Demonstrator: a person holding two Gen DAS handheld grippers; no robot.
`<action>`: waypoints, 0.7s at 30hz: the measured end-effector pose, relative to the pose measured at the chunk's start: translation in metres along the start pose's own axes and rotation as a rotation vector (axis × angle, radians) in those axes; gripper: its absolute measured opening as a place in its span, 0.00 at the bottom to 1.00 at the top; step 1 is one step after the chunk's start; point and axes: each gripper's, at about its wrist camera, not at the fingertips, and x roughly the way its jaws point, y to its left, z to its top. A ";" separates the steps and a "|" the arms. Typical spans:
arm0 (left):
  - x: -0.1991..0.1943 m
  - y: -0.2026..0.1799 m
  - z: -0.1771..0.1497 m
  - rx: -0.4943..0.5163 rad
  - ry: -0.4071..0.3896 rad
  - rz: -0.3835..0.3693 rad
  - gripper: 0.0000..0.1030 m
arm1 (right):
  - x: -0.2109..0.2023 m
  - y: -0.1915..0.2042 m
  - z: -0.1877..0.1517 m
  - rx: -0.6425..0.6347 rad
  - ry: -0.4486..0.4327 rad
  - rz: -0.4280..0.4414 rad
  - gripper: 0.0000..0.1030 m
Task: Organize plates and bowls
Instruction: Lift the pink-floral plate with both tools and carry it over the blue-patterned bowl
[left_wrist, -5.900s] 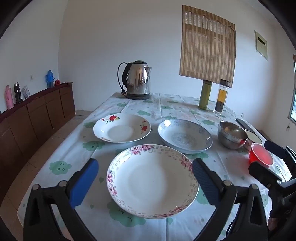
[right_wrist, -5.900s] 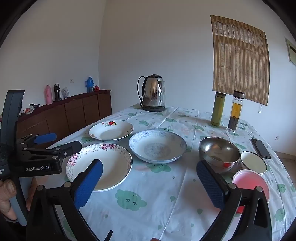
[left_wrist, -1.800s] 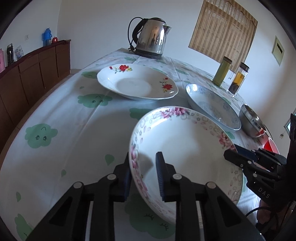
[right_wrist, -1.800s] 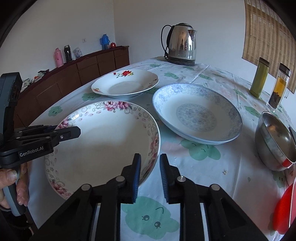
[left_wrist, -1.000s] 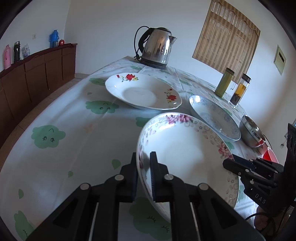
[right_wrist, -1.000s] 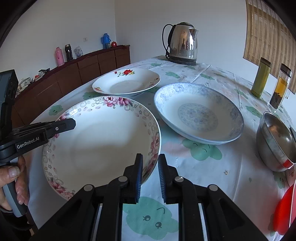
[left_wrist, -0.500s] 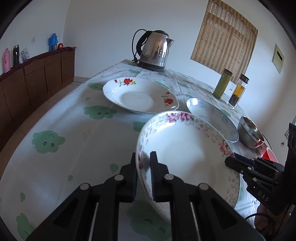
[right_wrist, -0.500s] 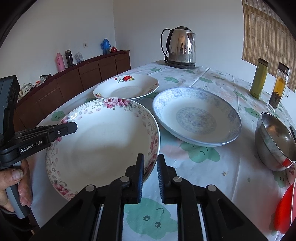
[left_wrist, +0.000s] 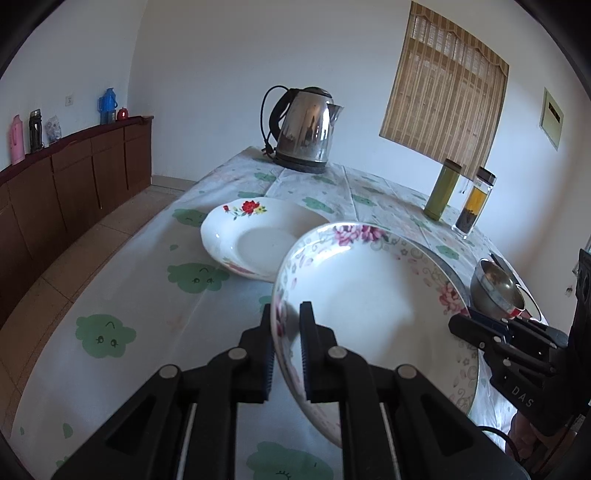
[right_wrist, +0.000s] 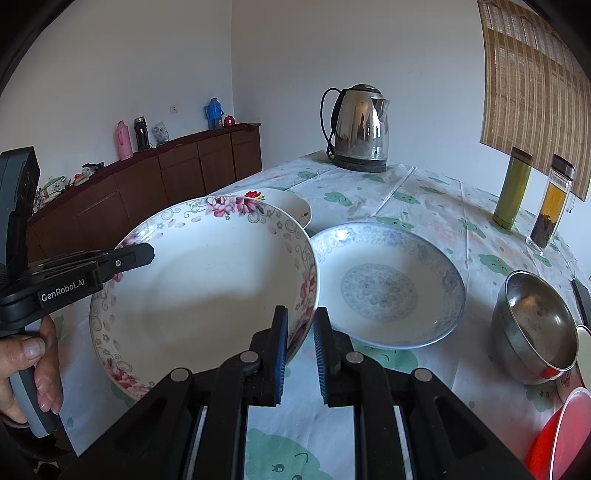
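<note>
I am lifting the pink-flowered plate (right_wrist: 207, 280) clear of the tablecloth (left_wrist: 147, 295), where it was resting a second ago. My left gripper (left_wrist: 286, 354) and right gripper (right_wrist: 299, 354) are both clamping its rim, so I am judging it ready to stack on the blue-patterned plate (right_wrist: 384, 288).

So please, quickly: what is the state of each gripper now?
Left gripper: shut on the rim of the pink-flowered plate.
Right gripper: shut on the opposite rim of the same plate.

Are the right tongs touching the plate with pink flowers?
Touching. The right wrist view shows the right tongs clamped on the rim of the pink-flowered plate.
</note>
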 end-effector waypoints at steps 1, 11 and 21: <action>0.001 -0.002 0.001 0.003 0.001 -0.001 0.08 | 0.000 -0.002 0.000 0.006 -0.006 -0.001 0.15; 0.008 -0.027 0.027 0.071 -0.028 -0.014 0.08 | -0.004 -0.022 0.009 0.038 -0.053 -0.039 0.15; 0.018 -0.044 0.045 0.105 -0.047 -0.019 0.08 | -0.002 -0.043 0.018 0.062 -0.082 -0.067 0.15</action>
